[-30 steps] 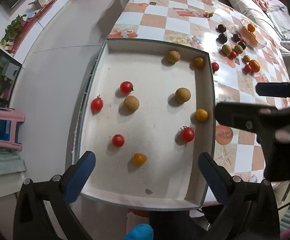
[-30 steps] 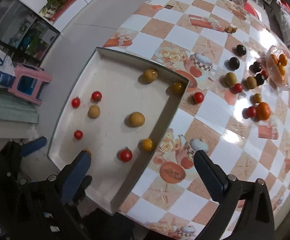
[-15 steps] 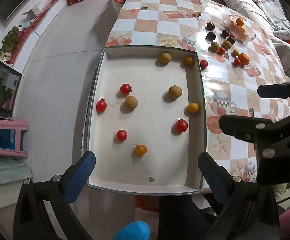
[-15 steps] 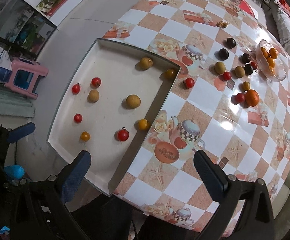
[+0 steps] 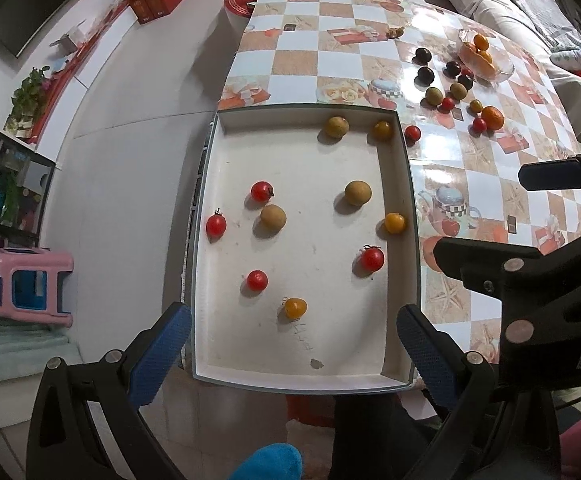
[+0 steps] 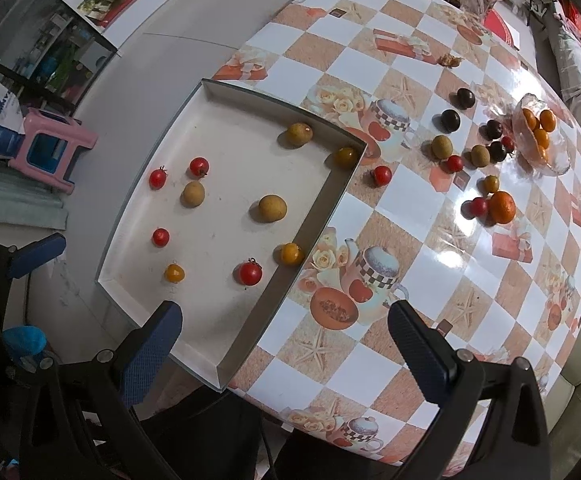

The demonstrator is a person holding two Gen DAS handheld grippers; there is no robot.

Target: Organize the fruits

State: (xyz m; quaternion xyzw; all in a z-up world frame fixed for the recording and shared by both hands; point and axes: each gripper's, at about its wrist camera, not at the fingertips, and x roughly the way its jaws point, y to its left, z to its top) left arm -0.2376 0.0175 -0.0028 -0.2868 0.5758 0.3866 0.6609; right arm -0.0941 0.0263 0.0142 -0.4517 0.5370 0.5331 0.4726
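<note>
White tray [image 5: 210, 240] sits at the table's near left, already dotted with fruits; more lie loose at the far right [image 6: 502, 207]. Both the left gripper [image 5: 290, 348] and right gripper [image 6: 284, 344] hover wide, empty. Best to reach right, straddling one fruit squarely before pinching gently.

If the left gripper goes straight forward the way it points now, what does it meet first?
Probably the white tray: the left gripper is open and aimed at its near floor, close to the small orange tomato. It holds nothing. Depth is unclear, so which comes first cannot be told for sure.
</note>
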